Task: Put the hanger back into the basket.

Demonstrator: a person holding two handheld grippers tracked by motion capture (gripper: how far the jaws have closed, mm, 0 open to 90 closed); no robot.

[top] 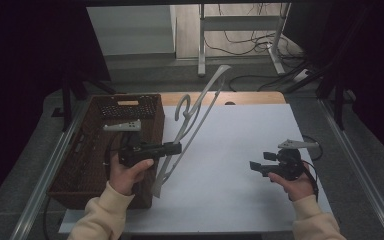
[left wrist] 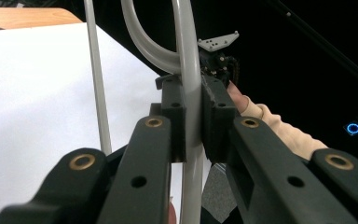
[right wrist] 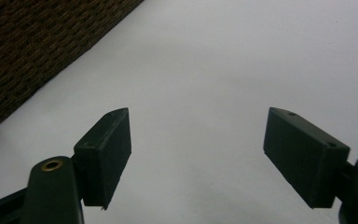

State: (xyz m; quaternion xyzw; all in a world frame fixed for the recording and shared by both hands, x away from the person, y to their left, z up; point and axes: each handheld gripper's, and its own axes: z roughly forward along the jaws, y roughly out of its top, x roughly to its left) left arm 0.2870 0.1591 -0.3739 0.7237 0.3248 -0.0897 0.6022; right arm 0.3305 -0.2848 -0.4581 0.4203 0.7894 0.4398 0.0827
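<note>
Your left gripper (top: 172, 148) has its fingers clenched on the hanger (top: 195, 117), tilted up at frame centre beside the basket (top: 80, 165), while your right gripper (top: 256, 166) idles lower right, fingers released over the bench (top: 240, 145).

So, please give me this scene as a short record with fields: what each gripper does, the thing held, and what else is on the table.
left gripper: shut on the hanger's bar
held thing: grey hanger, lifted and tilted, lower end near the sheet beside the basket
right gripper: open, nothing between the jaws, over the white sheet
basket: dark woven, at the left side of the table
table cover: white sheet
</note>
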